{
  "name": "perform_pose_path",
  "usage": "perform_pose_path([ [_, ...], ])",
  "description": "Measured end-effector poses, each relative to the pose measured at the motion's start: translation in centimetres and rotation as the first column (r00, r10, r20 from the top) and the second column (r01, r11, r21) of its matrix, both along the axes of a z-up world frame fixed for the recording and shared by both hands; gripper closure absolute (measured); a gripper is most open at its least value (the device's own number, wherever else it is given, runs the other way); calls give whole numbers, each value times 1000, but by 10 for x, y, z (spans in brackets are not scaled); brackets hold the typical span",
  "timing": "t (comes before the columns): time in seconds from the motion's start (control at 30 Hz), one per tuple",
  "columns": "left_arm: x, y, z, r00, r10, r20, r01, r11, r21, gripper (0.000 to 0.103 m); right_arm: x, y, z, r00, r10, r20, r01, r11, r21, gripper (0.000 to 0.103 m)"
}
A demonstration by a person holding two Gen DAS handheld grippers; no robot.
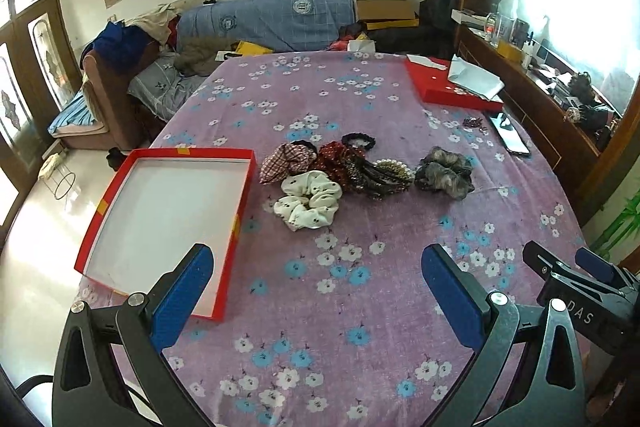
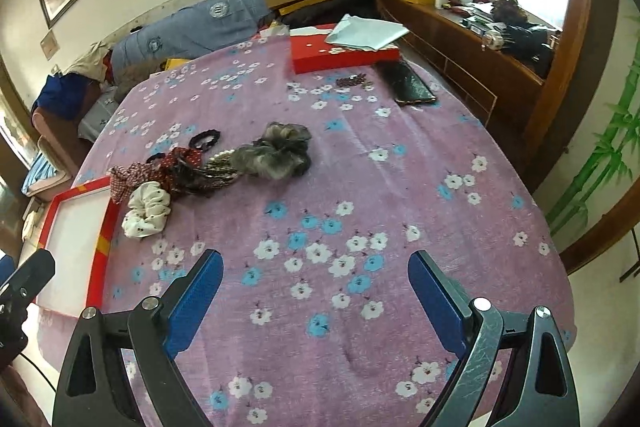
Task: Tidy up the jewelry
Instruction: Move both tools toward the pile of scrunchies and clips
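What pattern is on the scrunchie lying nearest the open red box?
The white scrunchie is cream with small dark floral sprigs, clearest in the left wrist view.

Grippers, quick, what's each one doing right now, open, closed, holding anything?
Left gripper: open, holding nothing, above the floral cloth.
Right gripper: open, holding nothing, above the floral cloth.

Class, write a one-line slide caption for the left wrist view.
Open left tool above a floral tablecloth, facing a pile of scrunchies beside an empty red box tray.
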State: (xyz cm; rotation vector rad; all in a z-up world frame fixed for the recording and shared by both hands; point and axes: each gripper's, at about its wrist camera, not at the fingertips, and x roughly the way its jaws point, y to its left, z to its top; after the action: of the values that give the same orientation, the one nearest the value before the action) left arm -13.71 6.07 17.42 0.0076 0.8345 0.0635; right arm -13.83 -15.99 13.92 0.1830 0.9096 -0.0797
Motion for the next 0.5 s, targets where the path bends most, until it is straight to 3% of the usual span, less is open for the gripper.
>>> perform_pose_path([
  [0.5,-3,17,-4,998,50,-41,-49,999,16,0,10,23,-8,997,78,-29,-77,996,43,7],
])
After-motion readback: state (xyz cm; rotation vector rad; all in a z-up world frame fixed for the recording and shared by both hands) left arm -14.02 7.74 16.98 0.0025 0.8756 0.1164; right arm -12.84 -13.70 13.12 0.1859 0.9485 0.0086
